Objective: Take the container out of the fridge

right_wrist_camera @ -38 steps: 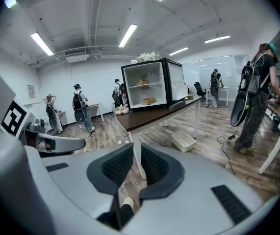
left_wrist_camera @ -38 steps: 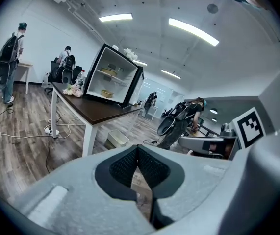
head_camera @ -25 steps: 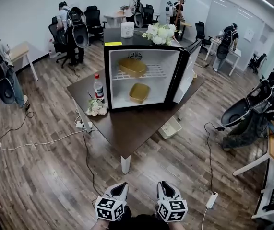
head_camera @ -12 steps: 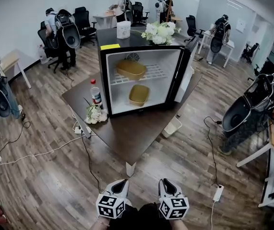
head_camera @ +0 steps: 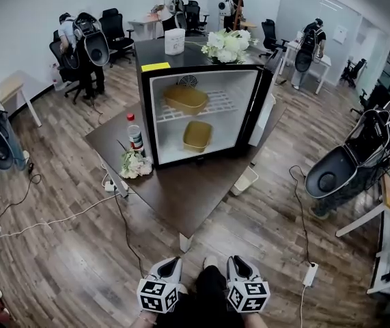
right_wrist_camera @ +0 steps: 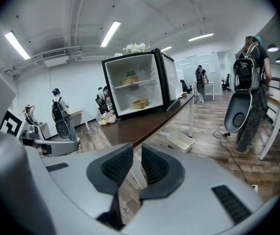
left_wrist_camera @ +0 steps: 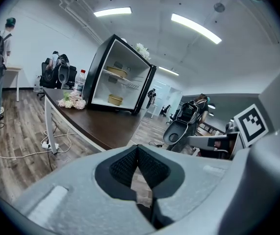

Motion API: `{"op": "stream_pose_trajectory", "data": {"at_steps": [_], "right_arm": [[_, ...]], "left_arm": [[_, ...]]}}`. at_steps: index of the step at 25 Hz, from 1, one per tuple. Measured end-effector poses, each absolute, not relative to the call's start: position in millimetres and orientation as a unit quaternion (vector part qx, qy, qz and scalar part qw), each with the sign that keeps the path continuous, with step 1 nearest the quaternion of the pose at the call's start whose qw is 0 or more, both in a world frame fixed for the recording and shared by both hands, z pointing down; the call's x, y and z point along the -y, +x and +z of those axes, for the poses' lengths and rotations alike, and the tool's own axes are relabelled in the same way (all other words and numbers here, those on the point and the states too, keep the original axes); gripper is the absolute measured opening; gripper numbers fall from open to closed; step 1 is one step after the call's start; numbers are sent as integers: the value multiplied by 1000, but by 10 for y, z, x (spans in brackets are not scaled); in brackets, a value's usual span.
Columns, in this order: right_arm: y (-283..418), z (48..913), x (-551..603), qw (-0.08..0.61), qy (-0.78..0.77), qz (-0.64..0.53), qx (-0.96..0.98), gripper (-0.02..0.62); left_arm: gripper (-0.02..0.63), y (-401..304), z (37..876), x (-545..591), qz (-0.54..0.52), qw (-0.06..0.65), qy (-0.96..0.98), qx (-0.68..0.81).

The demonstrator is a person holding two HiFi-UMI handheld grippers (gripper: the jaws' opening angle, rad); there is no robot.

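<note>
Nothing is being lifted yet: containers are sitting in the open fridge, left tool closed, right tool slightly parted, both empty

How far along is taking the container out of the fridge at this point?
Done: the fridge door stands open. In hand: nothing; the left tool is shut and empty, the right tool slightly open and empty, both short of the table. Left: reach in, grip a container, lift it out; the upper yellow container and lower yellow container both sit inside.
</note>
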State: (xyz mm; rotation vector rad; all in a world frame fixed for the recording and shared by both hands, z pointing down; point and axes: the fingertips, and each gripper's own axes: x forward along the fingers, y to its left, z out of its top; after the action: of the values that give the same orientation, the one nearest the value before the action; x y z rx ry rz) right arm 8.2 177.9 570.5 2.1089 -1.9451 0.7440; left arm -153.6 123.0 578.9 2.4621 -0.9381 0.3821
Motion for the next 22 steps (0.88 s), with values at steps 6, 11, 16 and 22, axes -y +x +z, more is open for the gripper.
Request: {"op": "stream_pose_trajectory", "data": {"at_steps": [6,11,16,22], "right_arm": [[126,5823,-1585,93,694,262,665,60],[221,5835,-1274,93,682,266,675,60],[356,5903,-904,97,663,278,689,60],[645,5864,-308,96,649,275,703,60]], "left_arm": [[8,-1568,5845,-1068,135,243,886,370],[8,-1537,5849,-838,136,244,875,396],[8,-1452,5858,-570,135,251,861,422],[8,-1211,5804,-117,131,248,851,443]]}}
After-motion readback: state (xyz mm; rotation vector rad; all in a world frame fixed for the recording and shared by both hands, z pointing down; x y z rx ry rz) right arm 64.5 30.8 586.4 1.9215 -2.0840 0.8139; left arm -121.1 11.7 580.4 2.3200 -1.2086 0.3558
